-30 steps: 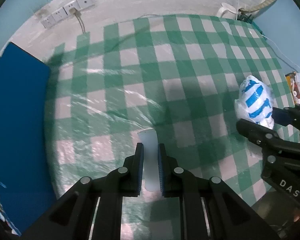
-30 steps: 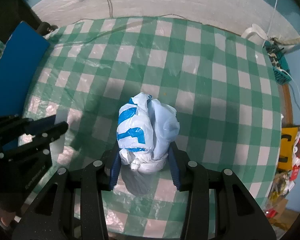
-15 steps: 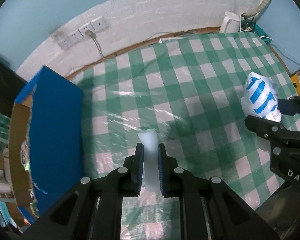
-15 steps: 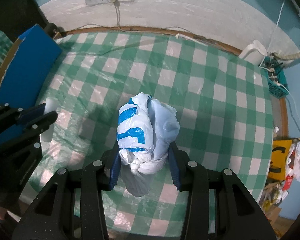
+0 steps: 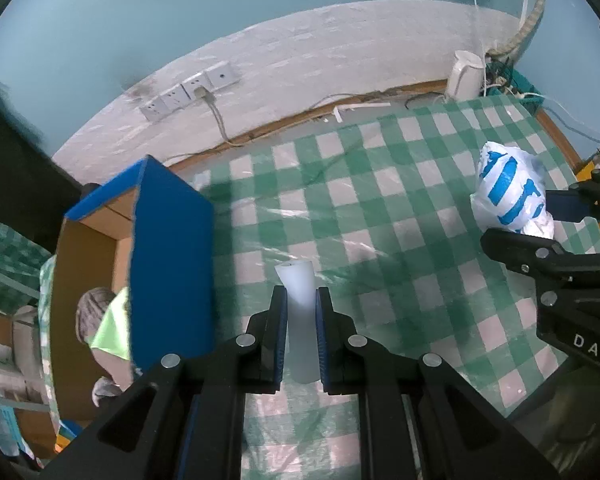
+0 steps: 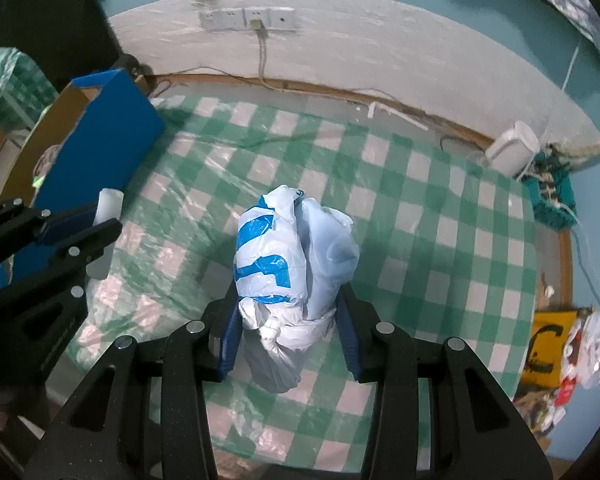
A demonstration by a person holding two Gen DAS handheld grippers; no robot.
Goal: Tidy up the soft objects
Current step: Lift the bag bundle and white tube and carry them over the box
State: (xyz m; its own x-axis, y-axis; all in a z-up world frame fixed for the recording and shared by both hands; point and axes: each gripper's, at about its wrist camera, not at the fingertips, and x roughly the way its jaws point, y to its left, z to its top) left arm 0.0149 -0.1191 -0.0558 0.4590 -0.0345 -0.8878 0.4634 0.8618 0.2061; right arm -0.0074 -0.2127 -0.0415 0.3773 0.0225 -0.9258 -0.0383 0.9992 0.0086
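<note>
My left gripper (image 5: 301, 300) is shut on a pale white foam strip (image 5: 298, 280) that sticks out past the pads, held above the green checked table (image 5: 380, 208). My right gripper (image 6: 288, 312) is shut on a knotted white and blue plastic bag (image 6: 288, 248), also held above the table. The bag (image 5: 508, 192) and the right gripper show at the right of the left wrist view. The left gripper with the strip (image 6: 108, 204) shows at the left of the right wrist view.
An open cardboard box with blue outer walls (image 5: 168, 240) stands at the table's left edge, with soft items inside (image 5: 104, 320). The box also shows in the right wrist view (image 6: 100, 144). Wall sockets (image 5: 188, 88), a white kettle (image 5: 466, 74) and cables lie behind the table.
Both grippers have risen and pulled back with their loads. More of the wall, the table's far edge and the inside of the blue box have come into view.
</note>
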